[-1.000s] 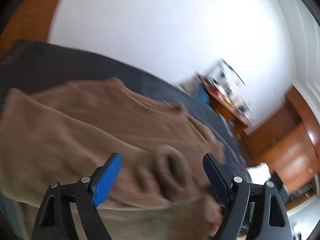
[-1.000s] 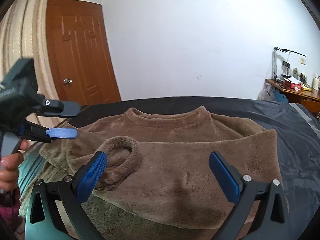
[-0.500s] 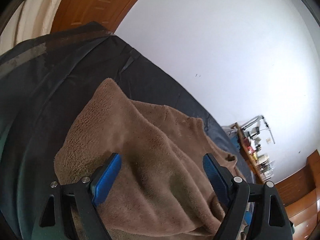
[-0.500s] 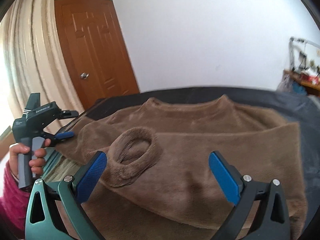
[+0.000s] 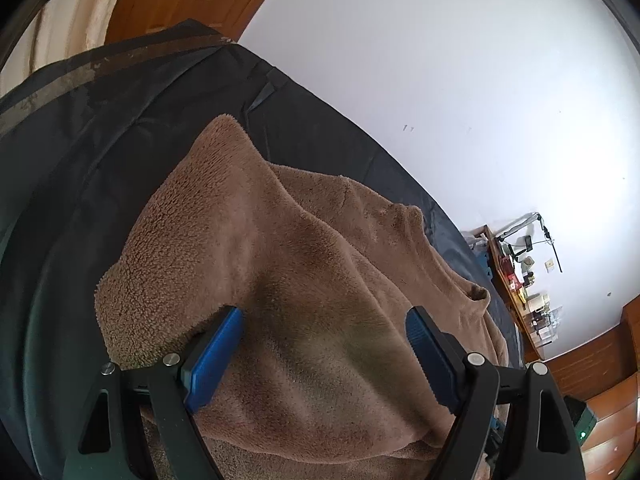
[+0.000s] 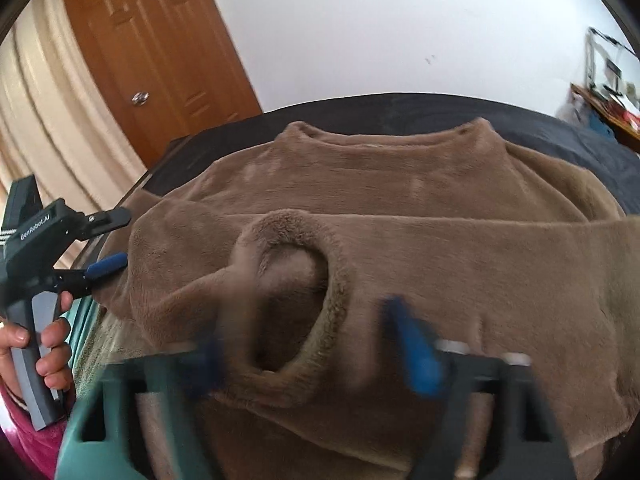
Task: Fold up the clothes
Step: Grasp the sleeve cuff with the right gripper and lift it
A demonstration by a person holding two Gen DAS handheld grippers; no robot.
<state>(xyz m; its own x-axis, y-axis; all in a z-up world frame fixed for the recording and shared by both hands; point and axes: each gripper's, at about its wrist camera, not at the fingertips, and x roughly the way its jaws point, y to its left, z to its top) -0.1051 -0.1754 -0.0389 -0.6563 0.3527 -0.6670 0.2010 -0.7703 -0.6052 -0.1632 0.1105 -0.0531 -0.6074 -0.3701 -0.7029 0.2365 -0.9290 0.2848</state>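
Observation:
A brown fleece sweater point(image 6: 460, 248) lies flat on a dark cover point(image 6: 580, 140), collar point(image 6: 392, 140) at the far side. One sleeve is folded across the chest, and its cuff point(image 6: 338, 280) gapes open like a ring. My right gripper point(image 6: 316, 360) hangs low over that cuff, blurred, its jaws closing with the cuff's near rim between them. At the sweater's left edge my left gripper point(image 6: 116, 240) stands open, one finger above and one below the edge. In the left wrist view the sweater point(image 5: 300, 272) bulges between the open left gripper point(image 5: 324, 356) and its blue pads point(image 5: 212, 364).
A person's hand point(image 6: 48, 344) in a pink sleeve point(image 6: 24, 432) holds the left gripper's handle. Behind are a wooden door point(image 6: 152, 60), a cream curtain point(image 6: 48, 120) and a white wall. A cluttered desk point(image 5: 516, 280) stands past the dark cover point(image 5: 100, 140).
The right jaws have swung in from wide apart toward the cuff, and the right view has sunk closer to it. Earlier the left gripper rolled and settled at the sweater's left edge.

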